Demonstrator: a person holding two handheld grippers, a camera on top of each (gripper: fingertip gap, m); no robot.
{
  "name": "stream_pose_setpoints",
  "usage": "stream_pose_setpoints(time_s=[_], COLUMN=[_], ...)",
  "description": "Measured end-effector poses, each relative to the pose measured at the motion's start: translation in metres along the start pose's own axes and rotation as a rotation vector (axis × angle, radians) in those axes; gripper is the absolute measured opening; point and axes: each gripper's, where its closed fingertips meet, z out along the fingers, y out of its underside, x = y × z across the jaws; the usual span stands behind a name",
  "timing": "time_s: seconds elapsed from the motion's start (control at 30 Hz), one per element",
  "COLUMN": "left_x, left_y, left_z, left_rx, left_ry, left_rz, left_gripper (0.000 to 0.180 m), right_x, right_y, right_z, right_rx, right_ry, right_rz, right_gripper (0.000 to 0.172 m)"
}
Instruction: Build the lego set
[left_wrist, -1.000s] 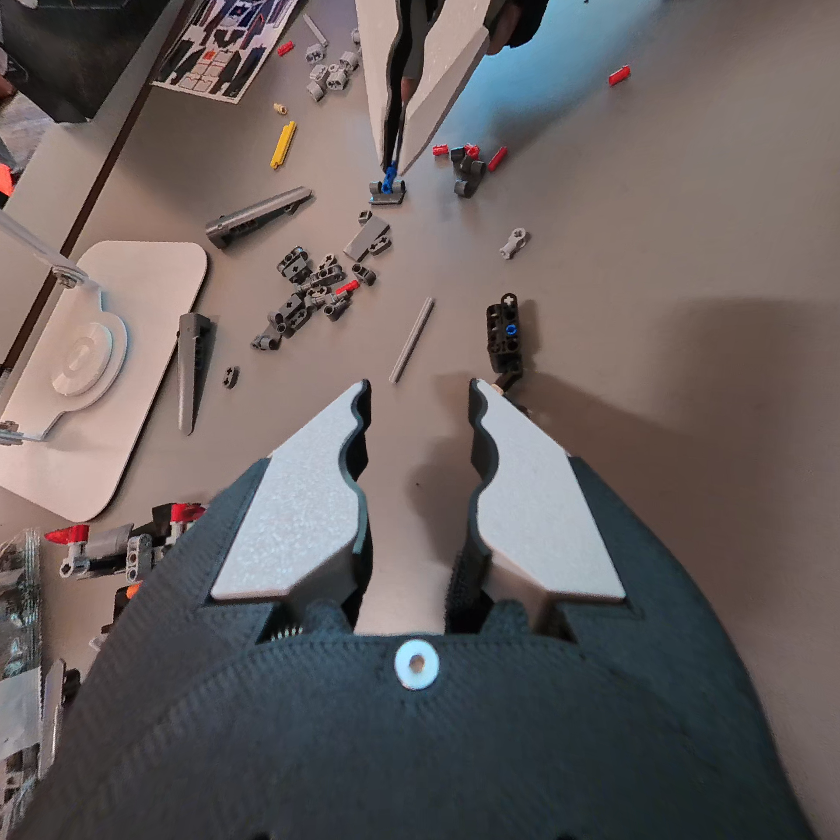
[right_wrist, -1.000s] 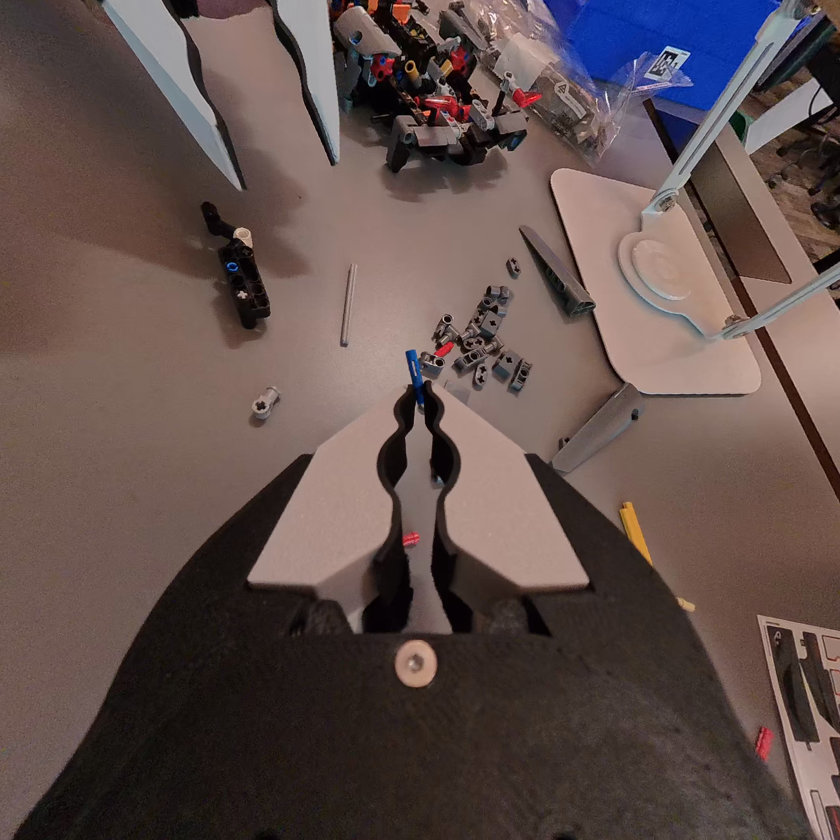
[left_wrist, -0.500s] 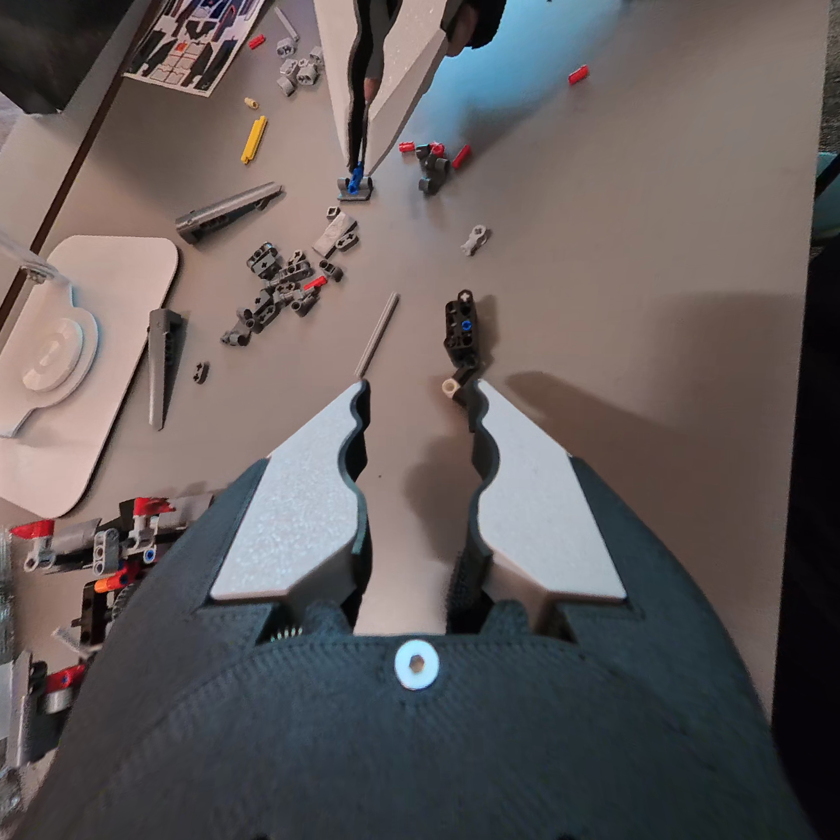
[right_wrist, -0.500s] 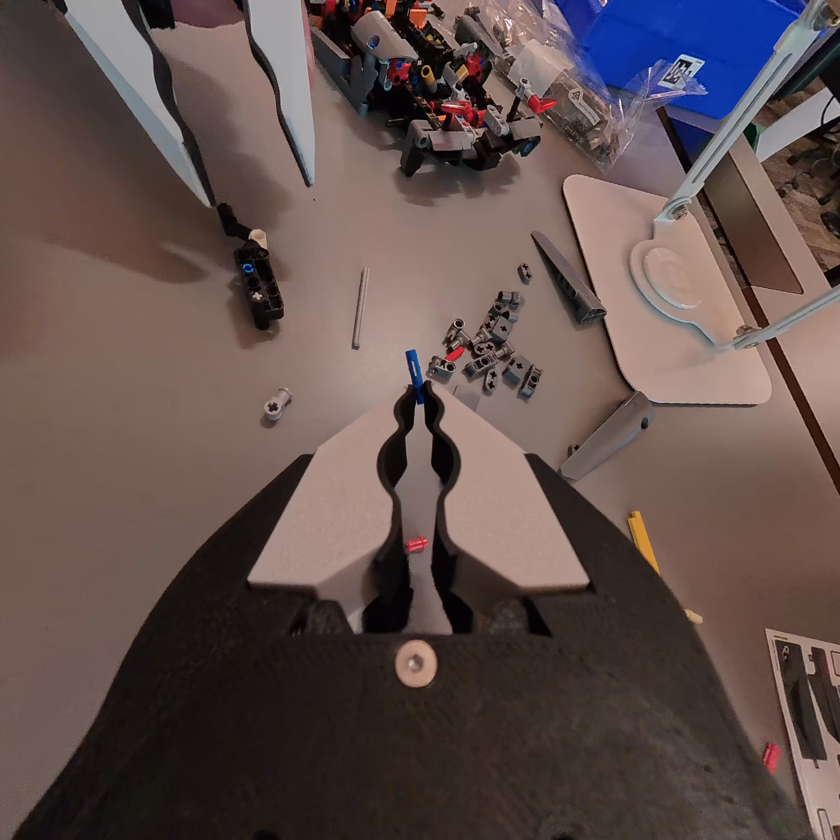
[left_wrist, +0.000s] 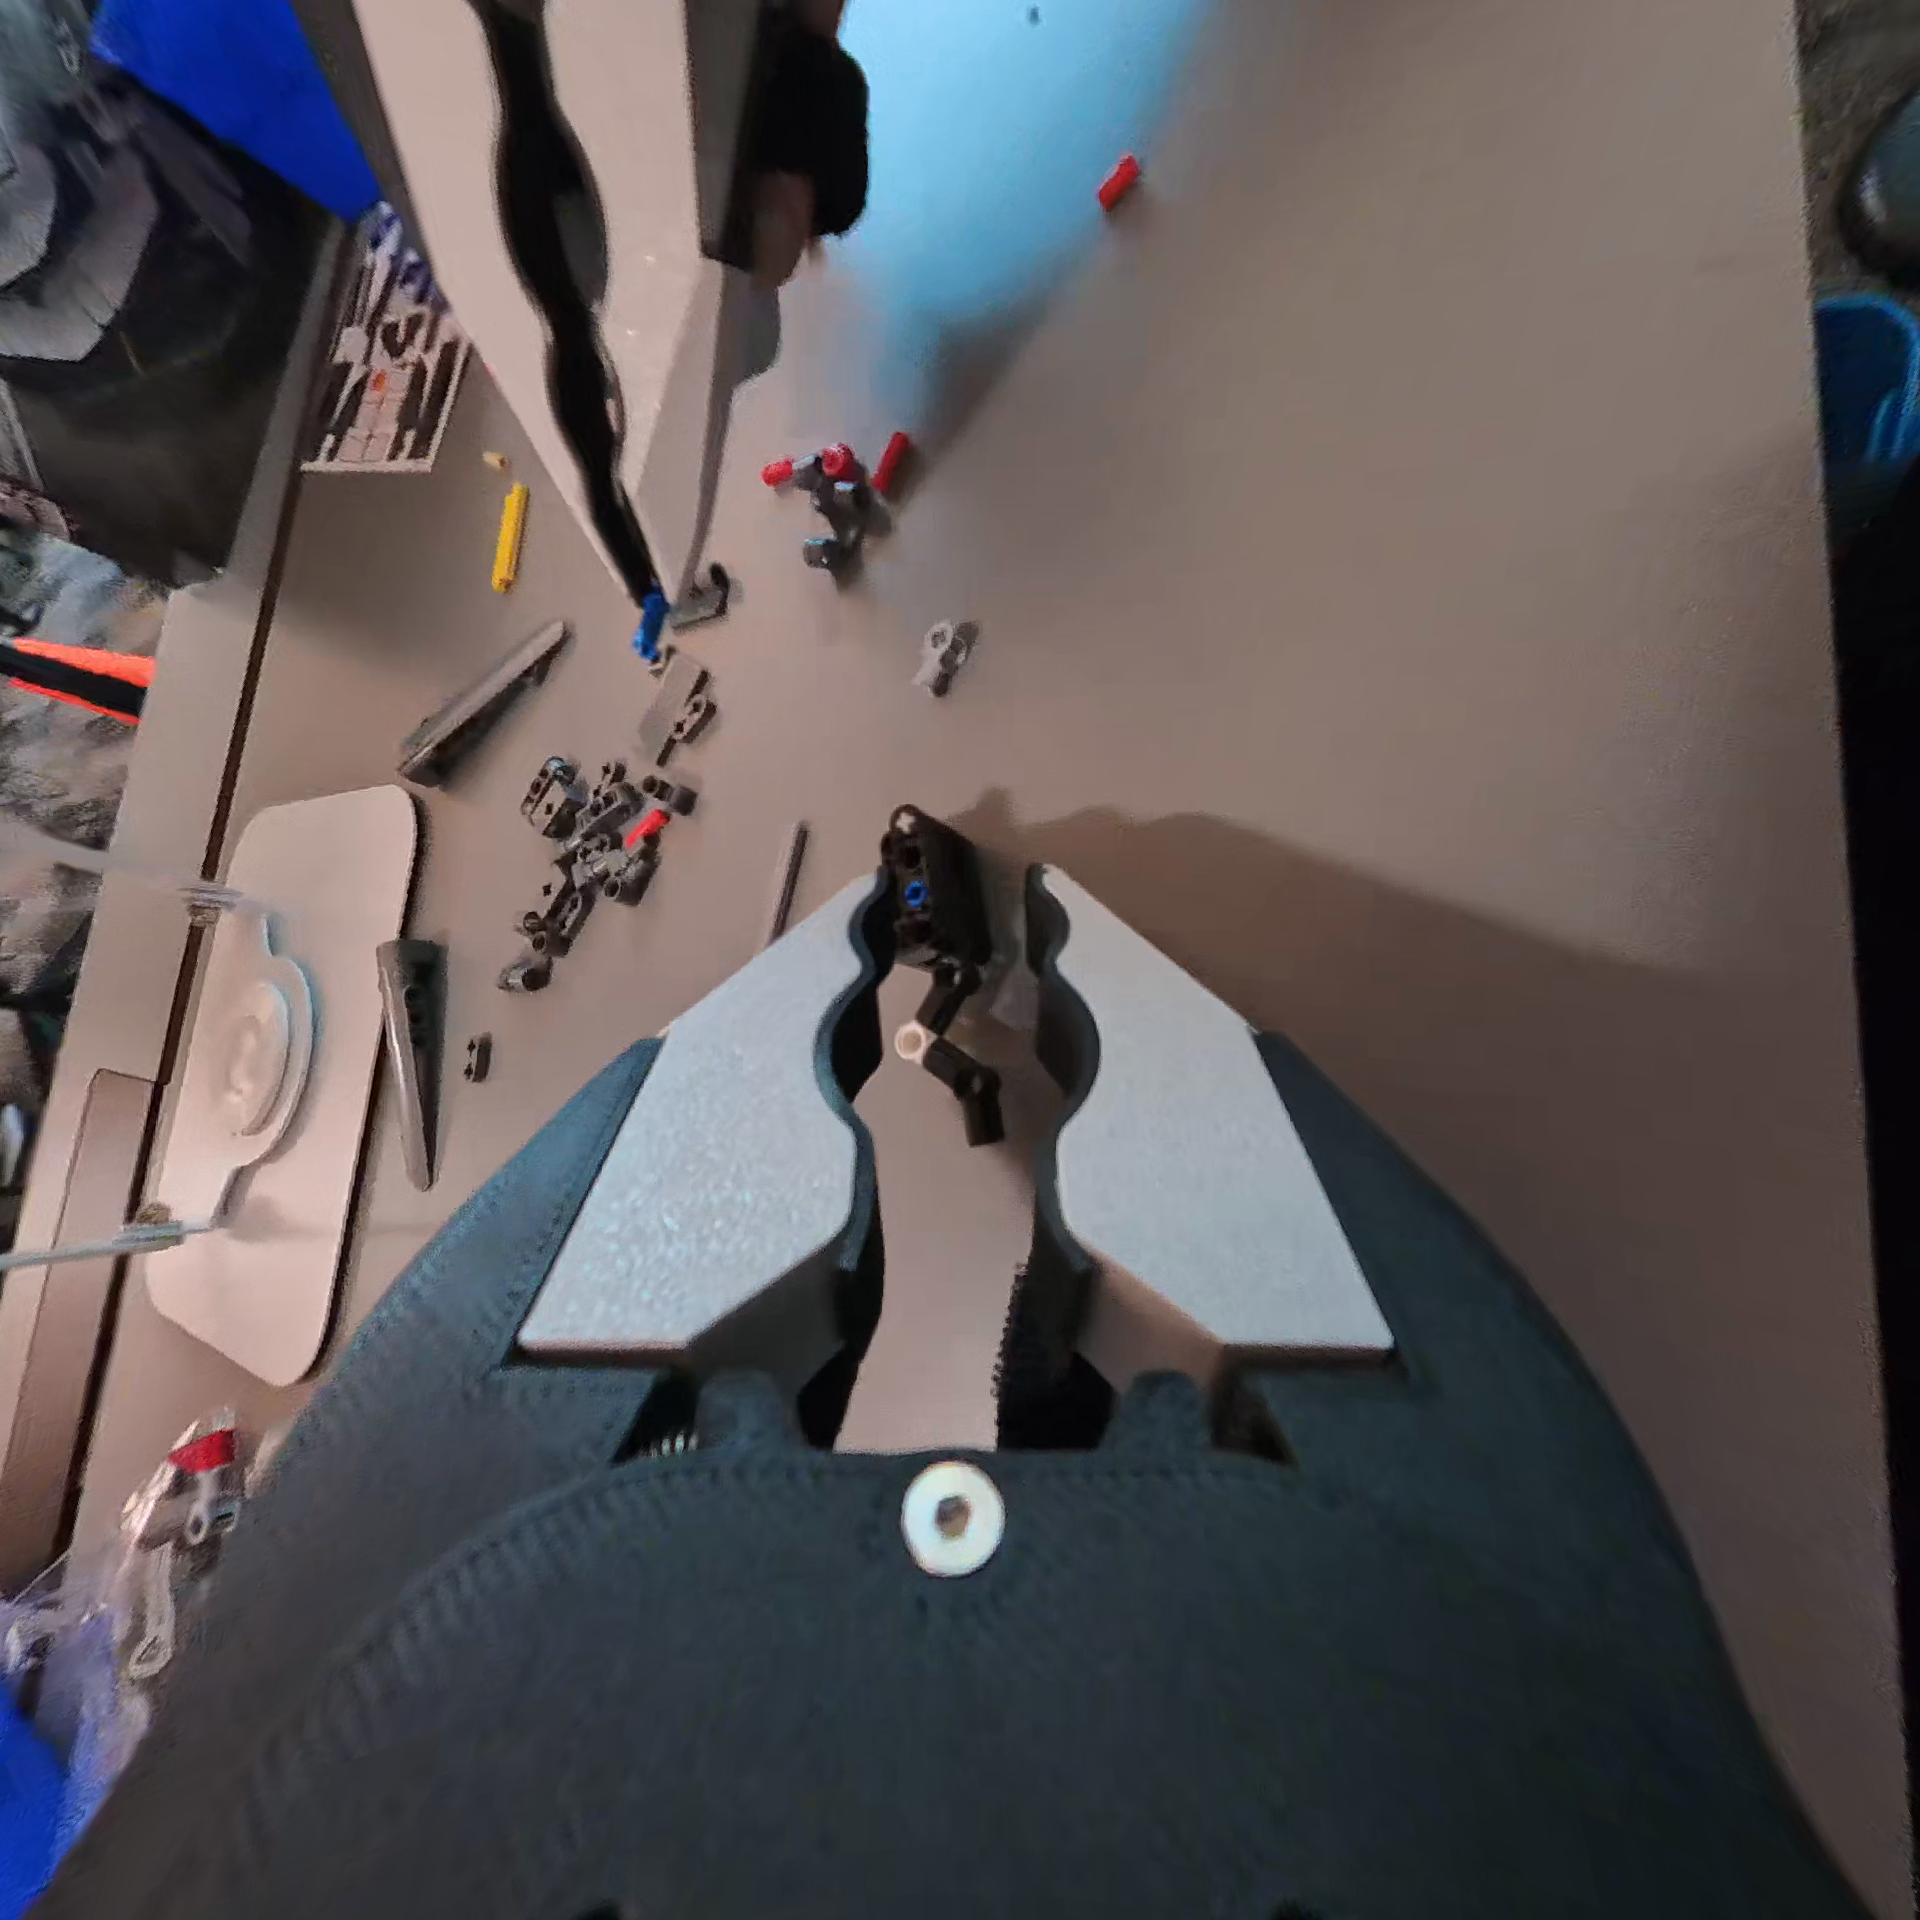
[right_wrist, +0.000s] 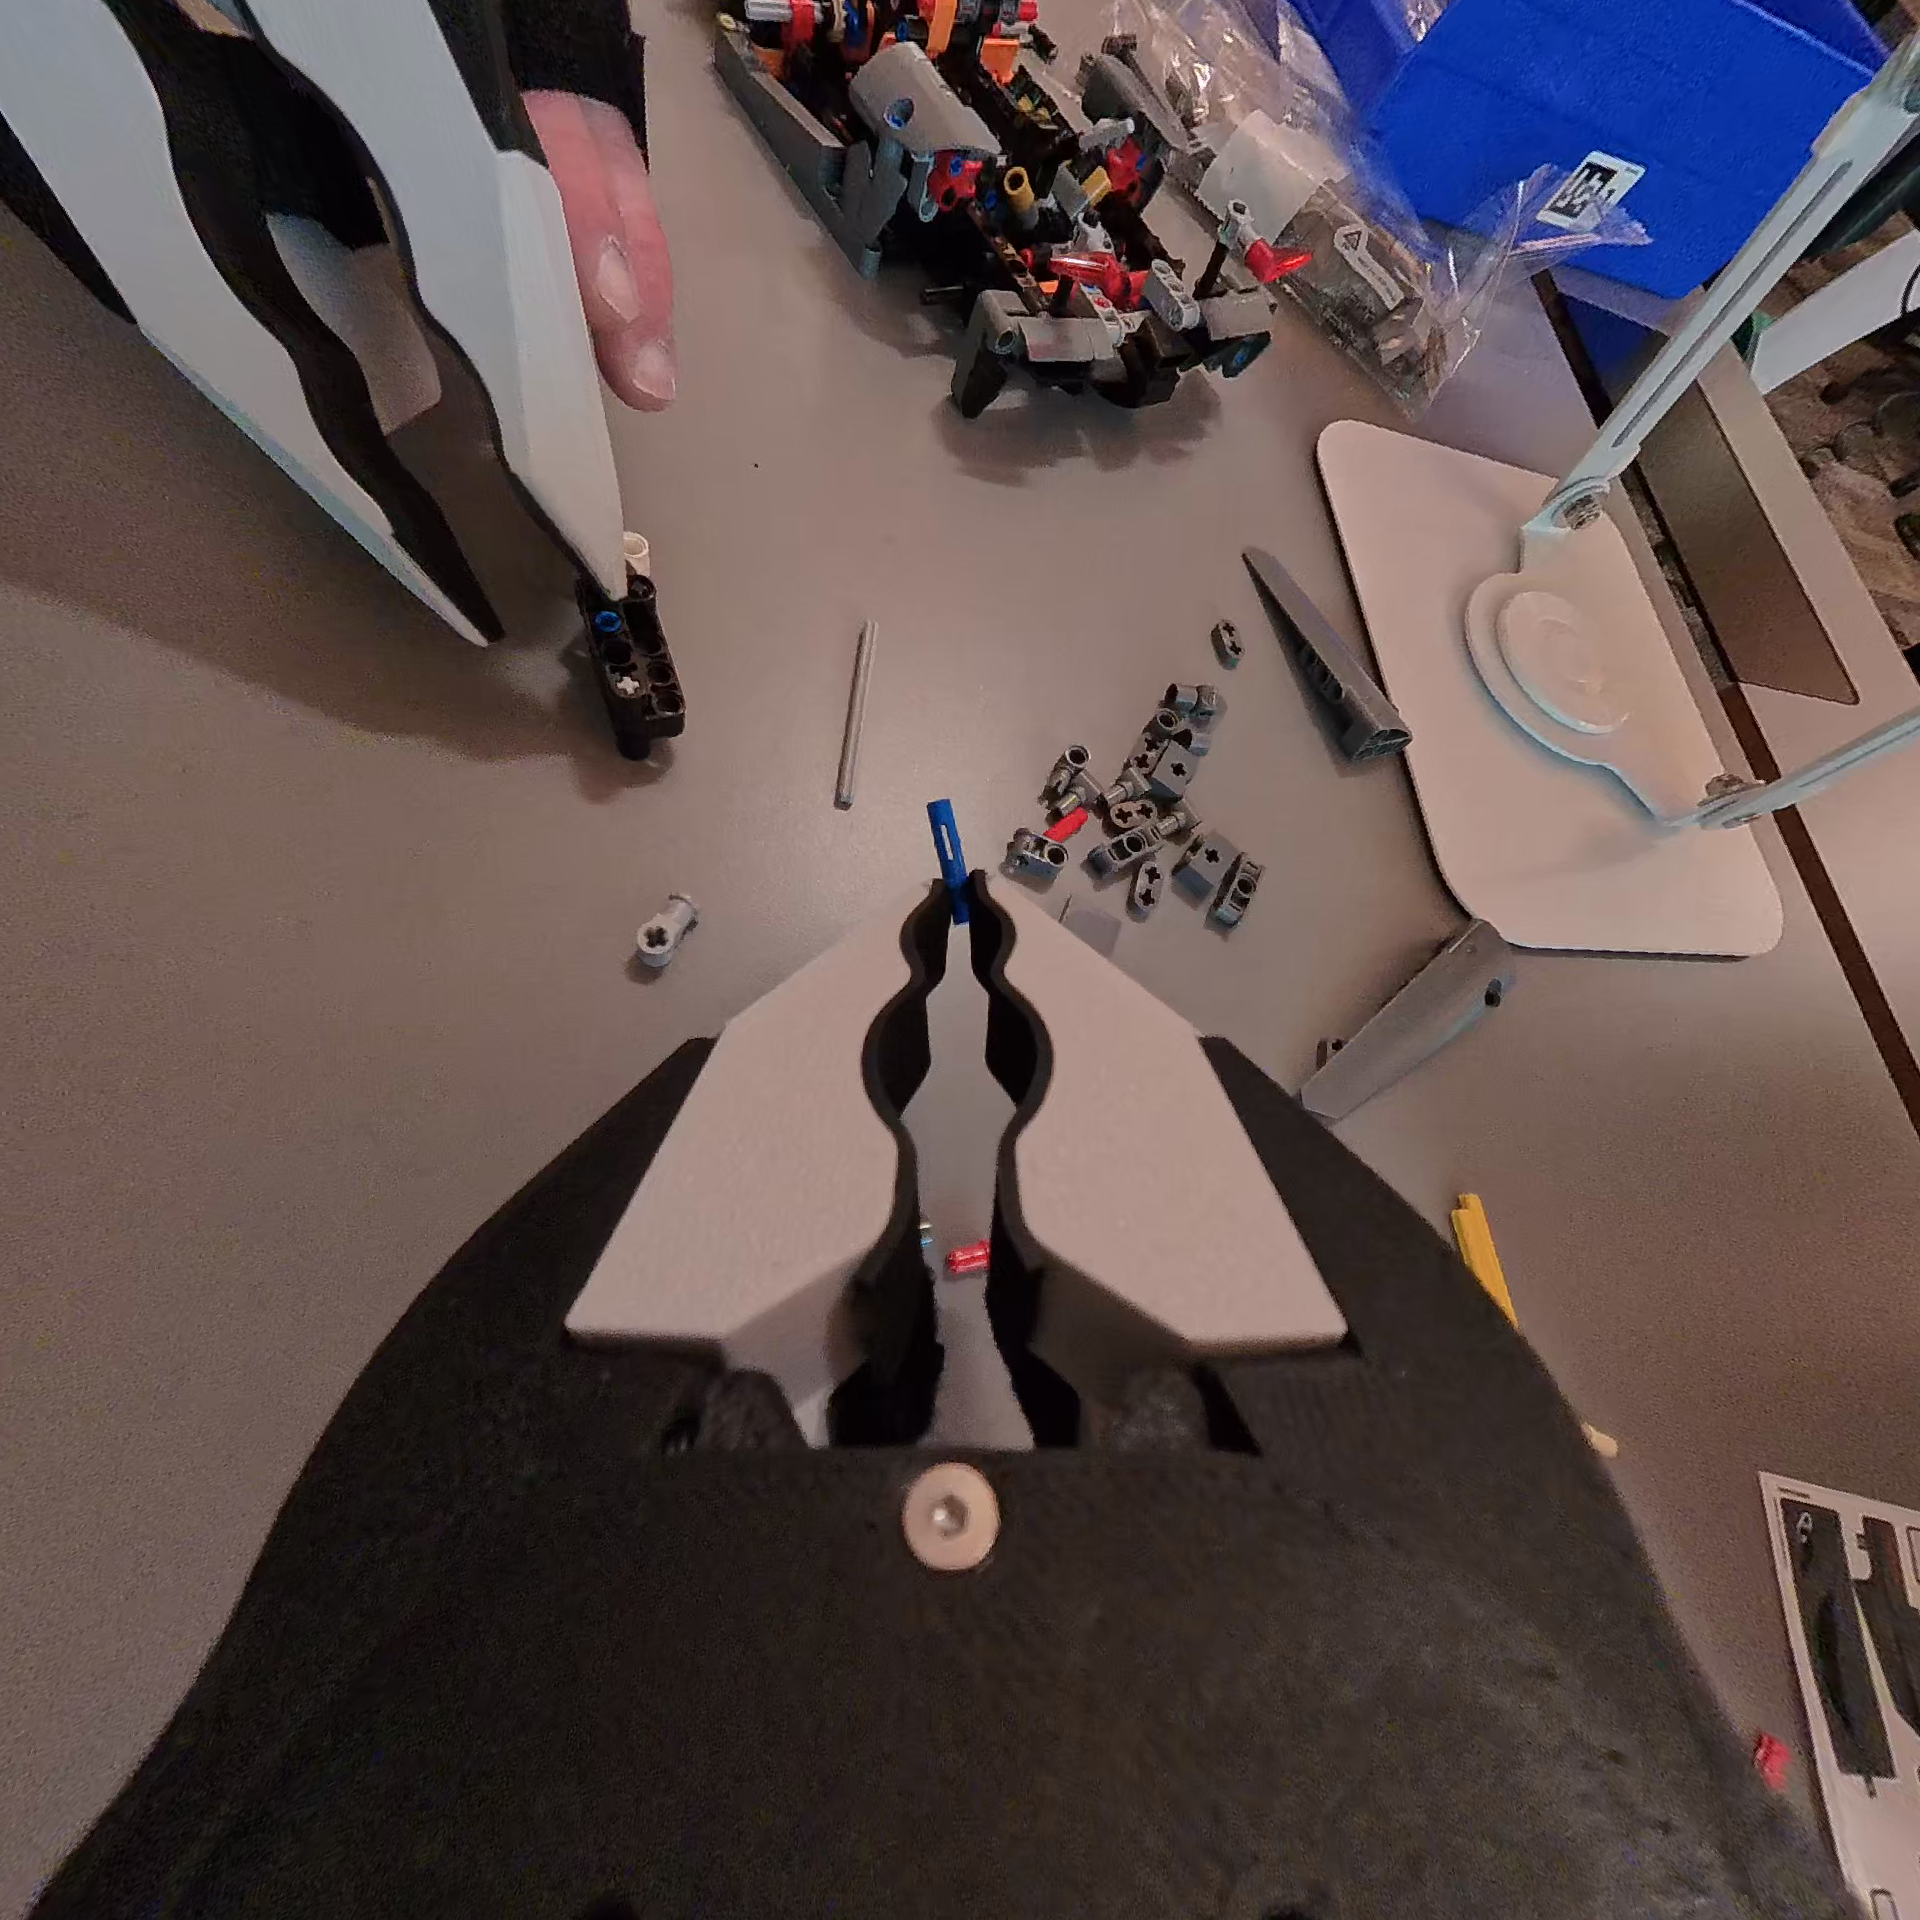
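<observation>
My left gripper (left_wrist: 954, 883) is low over the grey table (left_wrist: 1351, 623), its jaws partly closed around a black holed brick assembly (left_wrist: 925, 894) with a blue pin and a beige pin. The left pad touches the brick; a gap shows at the right pad. The right wrist view shows the same: one finger (right_wrist: 582, 520) is at the brick (right_wrist: 634, 670), the other stands apart from it. My right gripper (right_wrist: 961, 888) is shut on a blue pin (right_wrist: 945, 842) that sticks out past its tips; it also shows in the left wrist view (left_wrist: 665, 597).
A thin grey axle (right_wrist: 854, 712), a pile of small grey connectors (right_wrist: 1143, 821) and a light grey connector (right_wrist: 665, 930) lie near. A part-built model (right_wrist: 1039, 208), plastic bags and a blue bin (right_wrist: 1610, 104) are at the back. A white stand base (right_wrist: 1455, 727) is at the right. Spacing between my two grippers at the tips: around 10 cm. The right tips stand about 6 cm off the light grey connector (right_wrist: 665, 930). Look for it in the left wrist view (left_wrist: 936, 654) too.
My left gripper moved forward and down over the black brick assembly and its jaws narrowed around it. My right gripper kept hold of the blue pin and lifted slightly off the grey piece.
</observation>
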Motion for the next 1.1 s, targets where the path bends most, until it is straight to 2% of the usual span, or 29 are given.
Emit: stream_pose_setpoints(time_s=[0.1, 0.53, 0.67, 1.1], left_x=[0.002, 0.003, 0.006, 0.01], left_y=[0.003, 0.002, -0.001, -0.001], left_z=[0.004, 0.01, 0.01, 0.009], left_rx=[-0.026, -0.039, -0.031, -0.047], left_ry=[-0.025, -0.032, -0.045, -0.238], left_rz=[0.028, -0.025, 0.003, 0.196], left_gripper=[0.024, 0.028, 0.026, 0.021], right_x=[-0.001, 0.002, 0.003, 0.004], right_y=[-0.001, 0.0, 0.002, 0.002], right_z=[0.0, -0.001, -0.001, -0.002], right_rx=[0.001, 0.002, 0.004, 0.004], right_ry=[0.0, 0.007, 0.006, 0.009], right_rz=[-0.003, 0.0, 0.008, 0.01], right_gripper=[0.001, 0.001, 0.001, 0.001])
